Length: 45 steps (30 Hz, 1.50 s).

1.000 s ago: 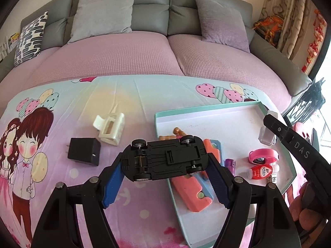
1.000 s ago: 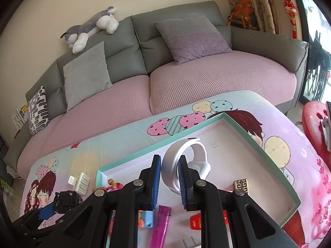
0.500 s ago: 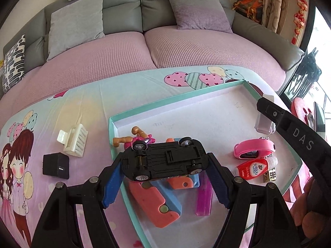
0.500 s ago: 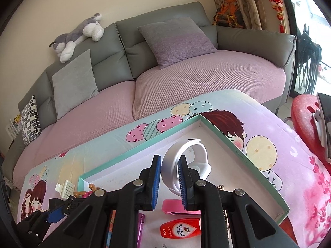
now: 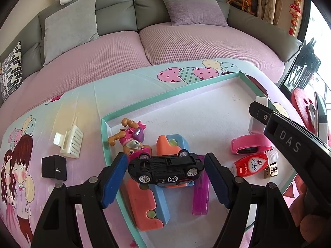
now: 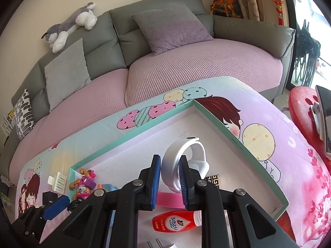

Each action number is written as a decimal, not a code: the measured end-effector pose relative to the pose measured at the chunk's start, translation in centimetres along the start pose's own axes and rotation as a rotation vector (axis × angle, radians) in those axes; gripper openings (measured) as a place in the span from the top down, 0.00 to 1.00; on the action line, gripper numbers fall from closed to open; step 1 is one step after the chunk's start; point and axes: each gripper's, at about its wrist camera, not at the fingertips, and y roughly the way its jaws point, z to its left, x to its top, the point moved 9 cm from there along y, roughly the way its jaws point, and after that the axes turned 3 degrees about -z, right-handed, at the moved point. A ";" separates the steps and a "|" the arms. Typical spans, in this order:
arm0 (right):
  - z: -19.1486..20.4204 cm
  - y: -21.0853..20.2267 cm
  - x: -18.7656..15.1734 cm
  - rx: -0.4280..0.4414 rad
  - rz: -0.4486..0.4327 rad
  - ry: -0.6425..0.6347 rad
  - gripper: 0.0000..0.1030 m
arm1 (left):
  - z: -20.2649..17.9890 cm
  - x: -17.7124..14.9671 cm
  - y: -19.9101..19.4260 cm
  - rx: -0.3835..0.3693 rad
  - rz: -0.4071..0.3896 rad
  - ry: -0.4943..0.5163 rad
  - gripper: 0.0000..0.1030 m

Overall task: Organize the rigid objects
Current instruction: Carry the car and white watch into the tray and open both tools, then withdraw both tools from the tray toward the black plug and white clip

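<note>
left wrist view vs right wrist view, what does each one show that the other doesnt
Only the left wrist view shows the black toy car clearly, lying wheels-up between the open left gripper fingers, plus the purple lighter. Only the right wrist view shows the white wristband whole, clamped in the right gripper. Both show the teal tray, red bottle, pink pup figure and white hair clip.
</note>
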 end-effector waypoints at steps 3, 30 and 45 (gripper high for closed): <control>-0.1 -0.2 -0.1 -0.013 0.005 -0.008 0.60 | 0.3 0.0 0.0 0.014 0.006 -0.004 0.22; 3.4 -2.8 -2.2 -0.023 0.046 -0.108 0.14 | 11.9 -1.3 -3.8 0.136 -0.030 -0.297 0.05; 6.0 -2.2 -3.4 -0.038 0.073 -0.188 0.00 | 18.7 -2.6 -5.6 0.229 -0.084 -0.446 0.00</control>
